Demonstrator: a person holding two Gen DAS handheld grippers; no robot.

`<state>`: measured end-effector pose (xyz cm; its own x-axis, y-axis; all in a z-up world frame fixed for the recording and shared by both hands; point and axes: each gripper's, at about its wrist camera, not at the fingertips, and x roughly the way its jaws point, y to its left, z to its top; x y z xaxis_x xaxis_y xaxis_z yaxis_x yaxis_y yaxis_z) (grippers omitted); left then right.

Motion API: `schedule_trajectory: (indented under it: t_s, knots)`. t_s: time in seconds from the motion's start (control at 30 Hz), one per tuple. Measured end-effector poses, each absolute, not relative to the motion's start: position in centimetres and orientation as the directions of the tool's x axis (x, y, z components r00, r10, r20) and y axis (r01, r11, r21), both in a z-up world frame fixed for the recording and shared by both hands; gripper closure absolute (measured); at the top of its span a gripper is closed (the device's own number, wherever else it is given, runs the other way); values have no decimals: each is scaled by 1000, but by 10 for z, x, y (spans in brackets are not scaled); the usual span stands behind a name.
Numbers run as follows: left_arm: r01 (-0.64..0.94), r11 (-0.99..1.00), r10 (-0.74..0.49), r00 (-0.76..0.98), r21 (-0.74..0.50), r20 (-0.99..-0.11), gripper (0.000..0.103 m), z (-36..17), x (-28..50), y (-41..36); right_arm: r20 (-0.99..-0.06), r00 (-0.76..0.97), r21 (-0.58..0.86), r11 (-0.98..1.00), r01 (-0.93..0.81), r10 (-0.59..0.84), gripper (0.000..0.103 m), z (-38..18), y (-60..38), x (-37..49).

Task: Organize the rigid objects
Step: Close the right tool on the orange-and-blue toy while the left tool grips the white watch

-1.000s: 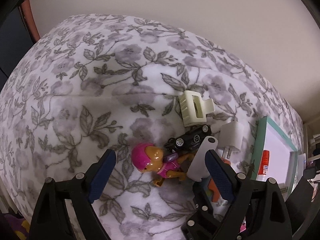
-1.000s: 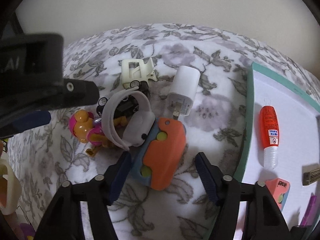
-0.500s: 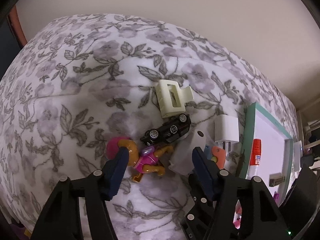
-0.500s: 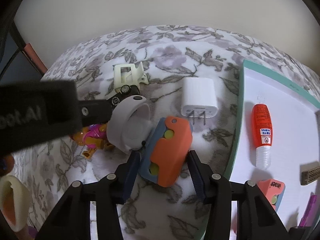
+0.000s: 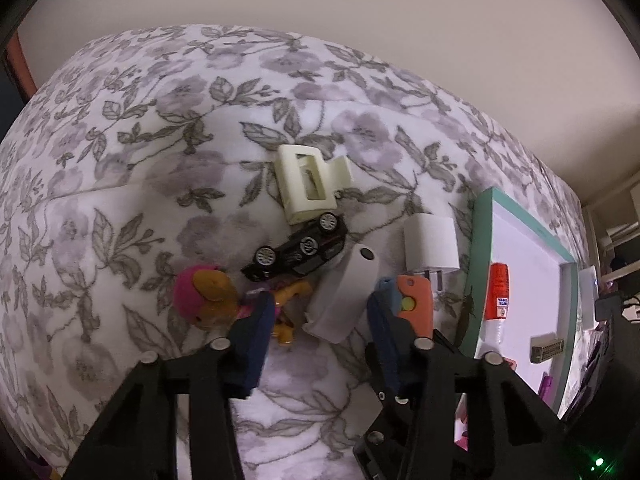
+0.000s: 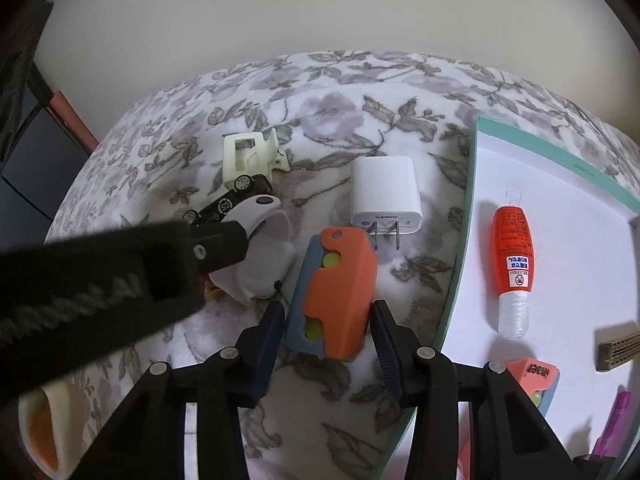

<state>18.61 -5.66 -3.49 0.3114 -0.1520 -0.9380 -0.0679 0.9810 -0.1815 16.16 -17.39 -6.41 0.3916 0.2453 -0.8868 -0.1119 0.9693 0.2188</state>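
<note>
Your toy car point(image 5: 298, 250) lies before the clip point(image 5: 308, 184); the charger point(image 6: 386, 198) sits right of both, the tray point(image 6: 472, 216) rightmost.

- Left tongs point(image 5: 320, 322): low over the bed, fingers apart, not gripping; the left finger point(image 5: 256, 340) overlaps a toy, and the right finger point(image 5: 382, 336) sits just beside a white piece.
- Right tongs point(image 6: 326, 330): low by the tray's left edge, fingers point(image 6: 268, 340) parted, one on each side of an orange piece, close to its sides; contact cannot be told.
- The left tongs' black arm point(image 6: 100, 276) crosses the right wrist view from the left.
</note>
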Motion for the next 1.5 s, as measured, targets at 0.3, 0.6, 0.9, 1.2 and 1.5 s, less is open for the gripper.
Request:
schedule_trajectory:
  t_s: [0.3,0.6,0.9,1.2,1.5]
  knots:
    - [-59,972,-196,333,-228,-922,63,-37,186,-59,-884,393,227,968,-111,252,56,-63,-175,159]
    - [-81,971,-194,294,-227,-936,76,-54,189,-60,-882,392,234,965,-118,261,56,-62,-176,159]
    - [-86,969,-196,293,-230,-936,79,-51,189,-58,-882,391,239,964,-115,265,56,-62,-176,158]
    - [-90,972,-179,324,-218,-929,84,-33,188,-57,-873,392,281,956,-84,291,56,-54,-189,158]
    - [-93,971,-171,369,-220,-913,84,-14,188,-56,-860,410,294,952,-87,304,59,-41,-196,158]
